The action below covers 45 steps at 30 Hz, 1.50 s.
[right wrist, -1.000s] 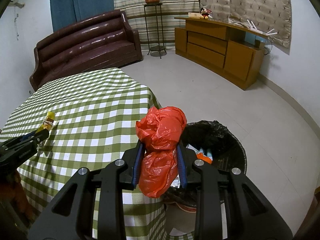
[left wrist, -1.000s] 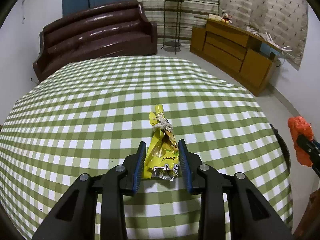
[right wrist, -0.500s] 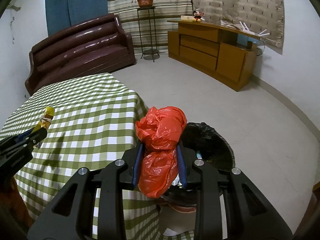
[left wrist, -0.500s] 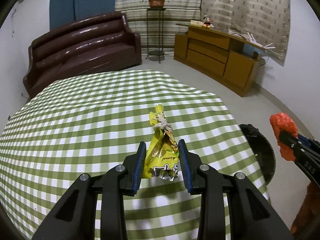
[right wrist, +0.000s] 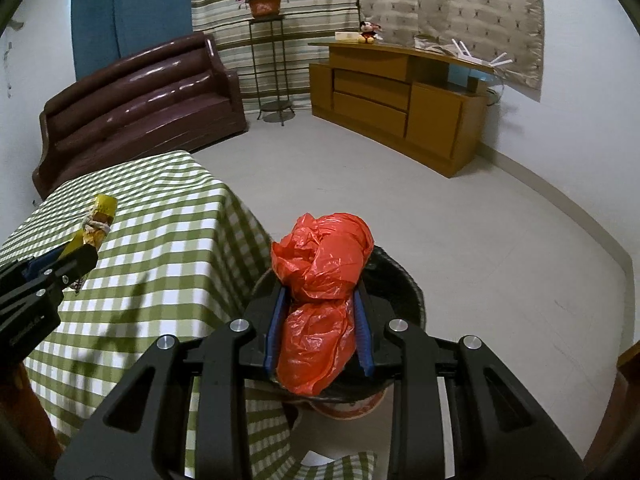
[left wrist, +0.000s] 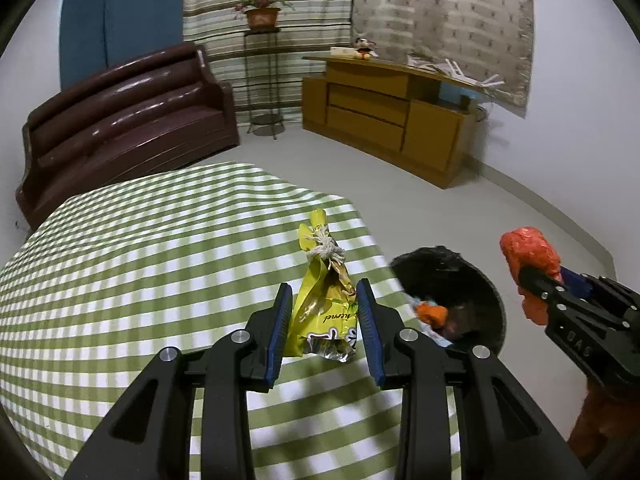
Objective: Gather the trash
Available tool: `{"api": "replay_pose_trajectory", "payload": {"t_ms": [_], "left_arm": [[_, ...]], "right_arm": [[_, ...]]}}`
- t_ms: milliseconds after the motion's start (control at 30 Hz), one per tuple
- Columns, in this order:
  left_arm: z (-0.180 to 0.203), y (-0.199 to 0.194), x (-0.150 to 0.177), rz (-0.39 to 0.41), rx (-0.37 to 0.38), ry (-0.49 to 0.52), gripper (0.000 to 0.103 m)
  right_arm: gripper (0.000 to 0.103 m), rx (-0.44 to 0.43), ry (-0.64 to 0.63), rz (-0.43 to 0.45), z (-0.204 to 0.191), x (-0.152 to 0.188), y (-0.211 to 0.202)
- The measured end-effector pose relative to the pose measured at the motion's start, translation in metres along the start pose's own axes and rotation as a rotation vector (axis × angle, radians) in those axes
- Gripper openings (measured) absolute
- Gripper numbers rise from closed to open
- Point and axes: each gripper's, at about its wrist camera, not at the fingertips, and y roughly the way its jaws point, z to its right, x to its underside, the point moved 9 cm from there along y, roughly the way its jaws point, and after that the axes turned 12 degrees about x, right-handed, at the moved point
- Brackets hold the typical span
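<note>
Both views have swung toward the bin since the earlier frames: in the left wrist view the black-lined trash bin (left wrist: 452,300) now sits lower right of centre, where before only its edge showed at the right border, and the desk (left wrist: 120,280) with the green check cloth has slid left.

My left hand-held gripper (left wrist: 324,320) is clamped on the yellow snack bag (left wrist: 322,312), tied at the neck with white string; the bag is carried above the desk corner, not over the bin yet.

My right hand-held gripper (right wrist: 318,328) is clamped on the crumpled orange plastic bag (right wrist: 320,280), bottom centre of the right wrist view, with the bin rim (right wrist: 416,300) right behind it. I judge it about over the opening, but the bag hides most of that.

Bin already has trash in it, something orange among it.

Risks as I judge them:
- Letting go of the yellow bag now drops it on the desk edge or floor, since it is short of the rim.
- Orange bag is light and clingy, may stick to a pad or drift past the rim.
- Both grippers converge on one opening, could bump.
</note>
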Motion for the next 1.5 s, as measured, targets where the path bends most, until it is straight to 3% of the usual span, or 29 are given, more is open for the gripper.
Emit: {"api": "replay_pose_trajectory", "payload": {"t_ms": [400, 1267, 1400, 1500], "left_arm": [[0.046, 0.037, -0.015, -0.01, 0.05, 0.055, 0.034], [0.069, 0.086, -0.012, -0.063, 0.05, 0.102, 0.036], [0.071, 0.089, -0.011, -0.075, 0.05, 0.107, 0.036], [0.071, 0.09, -0.009, -0.083, 0.048, 0.1, 0.045]], "right_arm": [[0.029, 0.016, 0.048, 0.004, 0.024, -0.004, 0.008], [0.03, 0.018, 0.09, -0.035, 0.037, -0.003, 0.043], [0.033, 0.022, 0.105, -0.046, 0.04, 0.0, 0.05], [0.041, 0.025, 0.112, -0.044, 0.042, 0.0, 0.05]]}}
